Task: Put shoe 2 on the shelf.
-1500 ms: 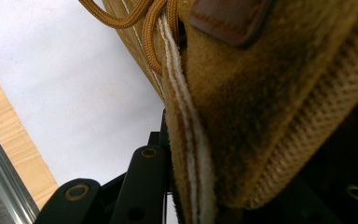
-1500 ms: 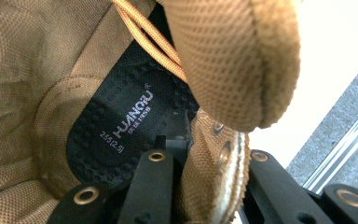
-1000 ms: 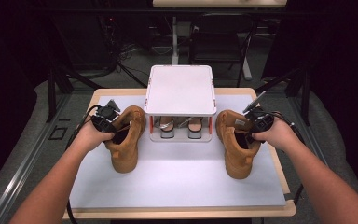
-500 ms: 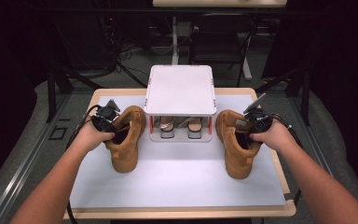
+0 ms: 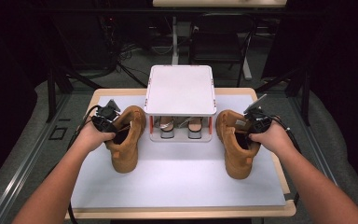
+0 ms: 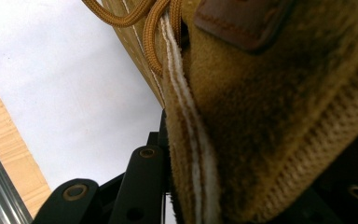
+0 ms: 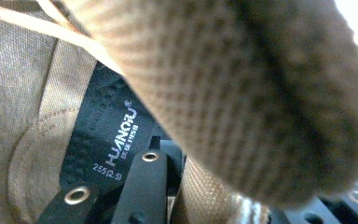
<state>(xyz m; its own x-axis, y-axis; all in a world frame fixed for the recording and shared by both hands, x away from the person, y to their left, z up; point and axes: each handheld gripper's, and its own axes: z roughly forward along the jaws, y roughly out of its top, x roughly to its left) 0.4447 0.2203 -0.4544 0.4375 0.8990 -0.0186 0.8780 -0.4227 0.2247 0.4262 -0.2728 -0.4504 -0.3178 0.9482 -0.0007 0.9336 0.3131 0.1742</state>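
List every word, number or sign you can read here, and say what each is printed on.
"HUANQIU": white print on the black insole of the right boot.
"255(2.5)": just below it, on the same insole.
A line of smaller print beside the brand: too small to read.
A brown patch on the left boot: no lettering readable.

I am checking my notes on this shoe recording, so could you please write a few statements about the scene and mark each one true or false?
1. Each gripper grips a tan boot by its collar. True: the left gripper is on the left boot and the right gripper on the right boot.
2. The white shoe rack stands between the two boots. True.
3. The rack's lower shelf is bare. False: a pair of sandals sits there.
4. The boots lie on their sides. False: both stand on their soles, toes towards the person.
5. The white mat covers the table under the boots. True.
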